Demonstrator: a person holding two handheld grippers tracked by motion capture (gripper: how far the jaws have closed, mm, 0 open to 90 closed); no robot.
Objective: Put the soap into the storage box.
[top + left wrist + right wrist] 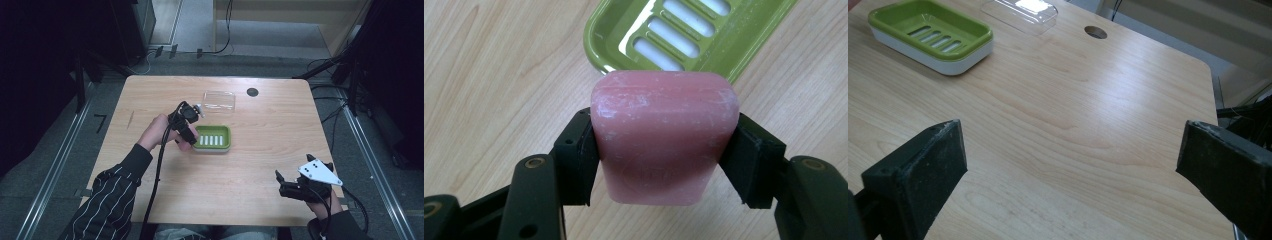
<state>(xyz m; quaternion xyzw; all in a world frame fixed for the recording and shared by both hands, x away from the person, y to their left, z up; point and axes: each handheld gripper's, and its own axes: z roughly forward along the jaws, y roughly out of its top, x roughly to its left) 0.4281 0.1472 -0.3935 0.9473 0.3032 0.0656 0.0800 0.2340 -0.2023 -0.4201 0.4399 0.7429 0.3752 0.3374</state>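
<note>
A pink bar of soap (pixel 663 135) is clamped between the two black jaws of my left gripper (pixel 664 150). It hangs just off the near left corner of a green slotted soap dish (pixel 624 30). From above, the left gripper (pixel 186 125) sits at the left end of the dish (pixel 213 136), near the table's middle. My right gripper (pixel 285 184) rests low at the front right of the table, open, with bare wood between its wide-spread pads (pixel 923 170). The dish (pixel 933 35) lies far off at its upper left.
A clear plastic lid (pixel 219 100) lies behind the dish, towards the far edge. A round cable hole (pixel 252 92) sits to its right. A black cable trails from the left gripper down off the table's front edge. Bare wood spans between the dish and the right gripper.
</note>
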